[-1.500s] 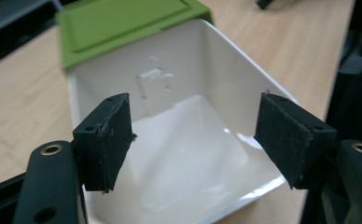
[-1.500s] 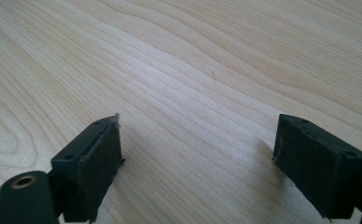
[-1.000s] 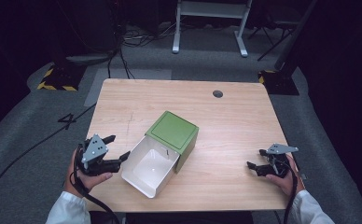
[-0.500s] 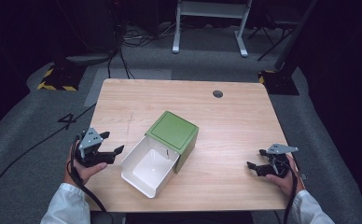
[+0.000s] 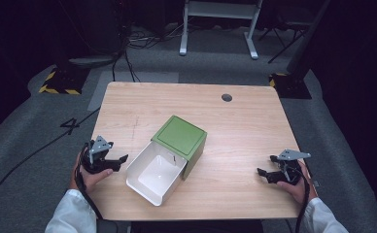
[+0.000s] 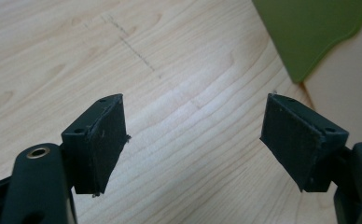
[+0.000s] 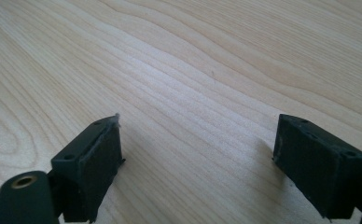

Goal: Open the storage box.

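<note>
Holding my left gripper [image 5: 120, 158] low over the near left part of the light wooden desk [image 5: 245, 131], I am keeping its two black jaws spread wide with nothing between them; they have just been opening a little further, and in the left gripper view [image 6: 195, 135] bare wood grain is lying between the pads. My right gripper [image 5: 264, 171] is resting near the near right corner of the desk, its jaws also standing wide apart and empty, with plain wood showing between them in the right gripper view [image 7: 198, 154].

Just beside my left gripper, toward the desk's middle, the white open-topped rectangular drawer [image 5: 157, 174] is sticking out of the green square-topped box [image 5: 180, 138], its open end reaching close to the near edge. My left gripper is not touching it. The green box is sitting at about the desk's centre, turned at an angle to the edges.

Farther off, a small dark round hole [image 5: 227, 97] is lying near the far edge.
</note>
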`<state>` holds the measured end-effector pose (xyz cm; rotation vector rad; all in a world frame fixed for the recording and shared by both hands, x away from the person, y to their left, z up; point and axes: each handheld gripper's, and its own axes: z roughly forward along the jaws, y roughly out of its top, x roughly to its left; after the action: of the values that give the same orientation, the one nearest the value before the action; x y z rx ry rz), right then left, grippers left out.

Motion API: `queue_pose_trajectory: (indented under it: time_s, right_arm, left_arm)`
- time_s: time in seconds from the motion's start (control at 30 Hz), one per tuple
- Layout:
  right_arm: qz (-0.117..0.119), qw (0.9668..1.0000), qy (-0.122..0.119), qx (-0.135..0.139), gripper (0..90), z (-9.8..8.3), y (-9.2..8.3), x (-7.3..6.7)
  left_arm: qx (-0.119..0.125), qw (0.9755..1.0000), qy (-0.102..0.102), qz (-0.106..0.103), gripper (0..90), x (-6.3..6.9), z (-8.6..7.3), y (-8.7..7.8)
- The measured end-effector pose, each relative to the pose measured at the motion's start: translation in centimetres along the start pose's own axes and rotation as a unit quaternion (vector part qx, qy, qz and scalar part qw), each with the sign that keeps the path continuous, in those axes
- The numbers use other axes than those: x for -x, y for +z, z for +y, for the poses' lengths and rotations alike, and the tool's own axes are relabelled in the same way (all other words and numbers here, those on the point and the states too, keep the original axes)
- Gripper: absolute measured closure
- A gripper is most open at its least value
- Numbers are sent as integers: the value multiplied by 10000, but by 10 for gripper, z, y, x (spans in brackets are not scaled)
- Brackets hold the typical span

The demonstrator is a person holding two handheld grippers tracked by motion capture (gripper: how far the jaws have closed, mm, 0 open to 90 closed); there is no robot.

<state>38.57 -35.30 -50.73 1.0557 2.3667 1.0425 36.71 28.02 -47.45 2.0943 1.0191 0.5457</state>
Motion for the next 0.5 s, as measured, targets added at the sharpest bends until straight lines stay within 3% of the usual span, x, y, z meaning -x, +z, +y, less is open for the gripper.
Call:
queue_pose_trajectory:
  time_s: [0.23,0.5]
  right_arm:
    - [2,10000,7,0,154,0,0,0]
    - [4,10000,7,1,156,0,0,0]
  left_arm:
    - [-330,9993,177,59,225,4,-10,14]
    - [-534,9986,5,3,224,5,-18,20]
